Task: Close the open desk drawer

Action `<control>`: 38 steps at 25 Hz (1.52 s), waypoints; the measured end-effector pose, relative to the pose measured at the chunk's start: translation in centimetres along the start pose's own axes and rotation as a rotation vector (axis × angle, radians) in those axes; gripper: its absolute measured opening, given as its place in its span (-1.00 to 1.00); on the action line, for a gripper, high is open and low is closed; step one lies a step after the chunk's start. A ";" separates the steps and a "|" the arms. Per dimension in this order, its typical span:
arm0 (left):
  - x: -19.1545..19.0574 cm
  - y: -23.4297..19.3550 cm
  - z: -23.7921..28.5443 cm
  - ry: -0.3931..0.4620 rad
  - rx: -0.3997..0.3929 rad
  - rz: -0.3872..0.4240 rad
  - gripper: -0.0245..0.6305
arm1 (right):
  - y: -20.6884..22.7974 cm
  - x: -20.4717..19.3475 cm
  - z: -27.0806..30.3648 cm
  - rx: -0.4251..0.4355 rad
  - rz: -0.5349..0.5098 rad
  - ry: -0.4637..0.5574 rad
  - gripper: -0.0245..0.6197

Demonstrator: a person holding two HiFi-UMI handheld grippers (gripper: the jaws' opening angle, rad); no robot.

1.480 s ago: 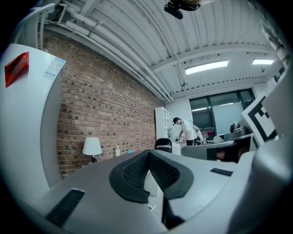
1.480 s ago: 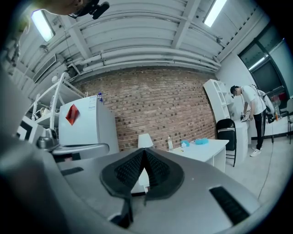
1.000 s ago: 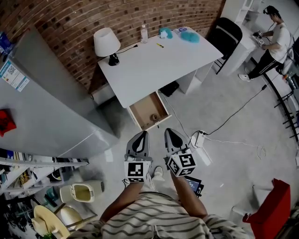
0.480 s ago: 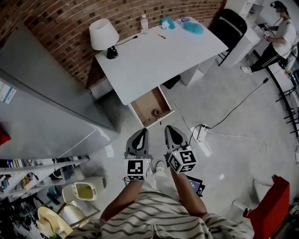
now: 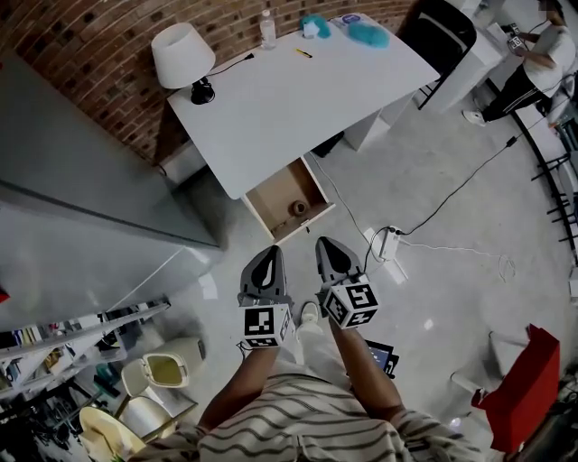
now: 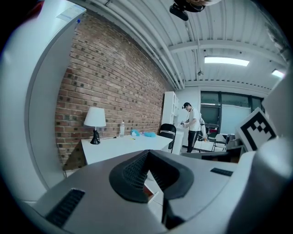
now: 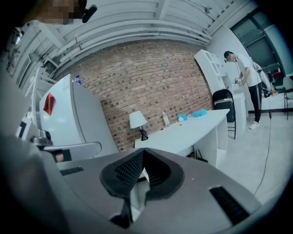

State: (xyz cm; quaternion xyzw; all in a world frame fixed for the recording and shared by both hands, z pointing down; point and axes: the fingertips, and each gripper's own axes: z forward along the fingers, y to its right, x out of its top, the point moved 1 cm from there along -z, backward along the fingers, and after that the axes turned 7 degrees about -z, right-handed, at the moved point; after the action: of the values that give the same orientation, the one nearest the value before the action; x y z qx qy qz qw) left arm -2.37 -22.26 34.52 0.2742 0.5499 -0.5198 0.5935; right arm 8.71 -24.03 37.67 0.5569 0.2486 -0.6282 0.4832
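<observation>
White desk and grey floor ahead of the two grippers

The rectangular white desk (image 5: pixel 289 99) stands ahead of the left gripper (image 5: pixel 268 262) and right gripper (image 5: pixel 327 250), with its light wooden drawer (image 5: pixel 287 200) pulled out toward them. On the desktop's far left corner stands a lamp with a white shade and black base (image 5: pixel 183 56). Along the far edge are a clear plastic bottle (image 5: pixel 267 27) and two fluffy teal bundles (image 5: pixel 315 25) (image 5: pixel 368 34), with a small yellow pen (image 5: pixel 303 53) just nearer. On the glossy grey concrete floor (image 5: pixel 452 162), a white power strip (image 5: pixel 384 245) lies just right of the right gripper, and a thin black cable (image 5: pixel 461 203) runs off from it to the right. A cream plastic bin (image 5: pixel 167 368) stands behind and left of the left gripper.
</observation>
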 end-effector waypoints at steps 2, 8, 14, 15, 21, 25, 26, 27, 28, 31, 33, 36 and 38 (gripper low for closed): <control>-0.7 -0.4 0.4 -0.012 0.004 -0.013 -0.91 | 0.4 -0.6 0.7 -0.001 0.029 -0.003 -0.89; -2.8 -0.7 1.5 -0.034 0.000 -0.029 -0.91 | 2.0 -3.4 2.4 0.007 0.166 -0.024 -0.89; -4.9 -1.1 2.4 -0.049 0.003 -0.050 -0.91 | 4.2 -8.9 4.5 -0.036 0.421 -0.052 -0.89; -5.3 -1.2 2.6 -0.052 0.003 -0.052 -0.91 | 4.6 -9.7 4.9 -0.048 0.462 -0.054 -0.89; -7.7 -1.8 3.2 -0.060 0.011 -0.054 -0.91 | 6.5 -14.3 6.2 -0.062 0.685 -0.018 -0.89; -9.2 -2.3 3.6 -0.061 0.018 -0.067 -0.91 | 8.2 -18.0 7.1 -0.061 0.933 0.073 -0.89; -9.6 -2.4 3.7 -0.063 0.018 -0.076 -0.91 | 8.5 -18.8 7.4 -0.055 0.950 0.083 -0.89; -9.9 -2.6 3.9 -0.065 0.020 -0.088 -0.91 | 8.8 -19.5 7.7 -0.045 0.957 0.086 -0.89; -10.3 -2.8 4.0 -0.064 0.023 -0.101 -0.91 | 8.9 -20.5 8.0 -0.040 0.970 0.082 -0.89; -11.2 -3.2 4.4 -0.059 0.030 -0.125 -0.91 | 9.5 -23.5 8.5 -0.058 1.034 0.065 -0.89; -11.8 -3.1 4.8 -0.056 0.027 -0.132 -0.91 | 10.0 -24.9 8.6 -0.049 1.070 0.077 -0.89; -12.7 -2.9 5.3 -0.058 0.019 -0.136 -0.91 | 10.7 -26.9 9.3 -0.015 1.119 0.111 -0.89; -13.7 -2.9 5.4 -0.067 0.010 -0.134 -0.91 | 10.7 -28.5 9.7 -0.004 1.132 0.108 -0.89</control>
State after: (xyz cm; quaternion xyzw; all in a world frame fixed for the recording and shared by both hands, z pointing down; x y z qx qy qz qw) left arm -1.04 -23.71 49.40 0.2220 0.5443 -0.5700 0.5741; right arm 11.17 -27.28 69.33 0.6336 -0.0631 -0.2414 0.7323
